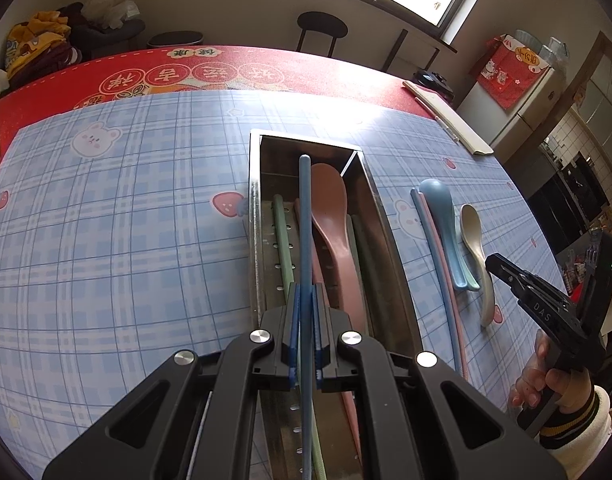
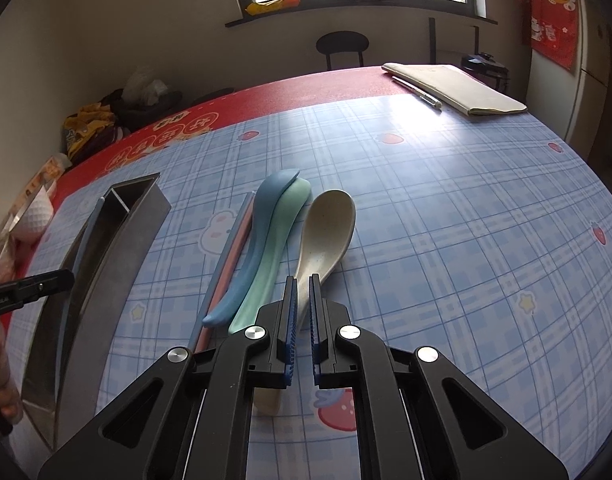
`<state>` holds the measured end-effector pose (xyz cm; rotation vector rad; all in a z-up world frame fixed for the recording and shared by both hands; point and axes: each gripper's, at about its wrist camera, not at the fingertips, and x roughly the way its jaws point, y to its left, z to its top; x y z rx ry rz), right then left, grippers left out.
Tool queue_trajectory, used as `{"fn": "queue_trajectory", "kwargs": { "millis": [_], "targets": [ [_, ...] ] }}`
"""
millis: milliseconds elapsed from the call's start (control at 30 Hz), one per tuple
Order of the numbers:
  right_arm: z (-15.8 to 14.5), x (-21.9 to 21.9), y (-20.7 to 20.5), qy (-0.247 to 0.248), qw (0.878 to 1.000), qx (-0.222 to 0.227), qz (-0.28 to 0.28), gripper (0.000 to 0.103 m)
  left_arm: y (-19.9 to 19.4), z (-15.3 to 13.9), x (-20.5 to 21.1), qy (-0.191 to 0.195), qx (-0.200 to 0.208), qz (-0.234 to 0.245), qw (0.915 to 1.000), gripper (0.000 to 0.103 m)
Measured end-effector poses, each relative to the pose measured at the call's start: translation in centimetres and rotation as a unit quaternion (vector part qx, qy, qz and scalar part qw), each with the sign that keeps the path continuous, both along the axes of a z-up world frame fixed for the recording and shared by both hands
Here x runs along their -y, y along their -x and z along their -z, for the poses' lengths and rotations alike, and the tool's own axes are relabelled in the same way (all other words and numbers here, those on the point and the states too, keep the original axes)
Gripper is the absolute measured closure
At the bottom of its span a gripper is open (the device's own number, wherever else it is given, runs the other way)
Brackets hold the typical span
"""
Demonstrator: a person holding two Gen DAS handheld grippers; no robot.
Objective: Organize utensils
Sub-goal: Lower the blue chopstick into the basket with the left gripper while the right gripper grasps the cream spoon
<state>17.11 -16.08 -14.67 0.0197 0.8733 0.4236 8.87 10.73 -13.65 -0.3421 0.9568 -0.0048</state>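
Observation:
My left gripper (image 1: 305,290) is shut on a blue chopstick (image 1: 305,216) and holds it lengthwise over the metal utensil box (image 1: 253,216). In the box lie a pink spoon (image 1: 334,216) and green and pink chopsticks. To the right of the box, a blue and a pink chopstick (image 2: 234,248), a blue spoon (image 2: 266,216), a green spoon (image 2: 286,232) and a cream spoon (image 2: 328,224) lie on the checked cloth. My right gripper (image 2: 303,280) is shut on the cream spoon's neck, with a pad on either side. The spoon rests on the table.
A notebook (image 2: 454,88) and a pen (image 2: 418,94) lie at the far right edge of the table. A white cup (image 2: 34,216) stands at the far left. A stool (image 2: 342,46) is behind the table. A hand (image 1: 546,384) holds the right gripper's handle.

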Motion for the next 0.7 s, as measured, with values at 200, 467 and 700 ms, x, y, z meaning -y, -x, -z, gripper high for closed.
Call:
{"fn": "queue_trajectory", "kwargs": {
  "millis": [200,467,700],
  "targets": [
    [0.1,0.5,-0.3,-0.023,1.000,-0.016,0.010,0.095,0.0,0.0,-0.1,0.000,0.000,0.002,1.0000,0.097],
    [1.2,2.1,-1.0,-0.087,0.994,-0.061,0.035,0.074,0.2,0.1,0.0,-0.002,0.000,0.003,1.0000,0.097],
    [1.8,0.7,-1.2,-0.069,0.995,-0.071,0.024,0.074,0.2,-0.1,0.4,-0.017,-0.006,0.008,0.9998,0.097]
  ]
}}
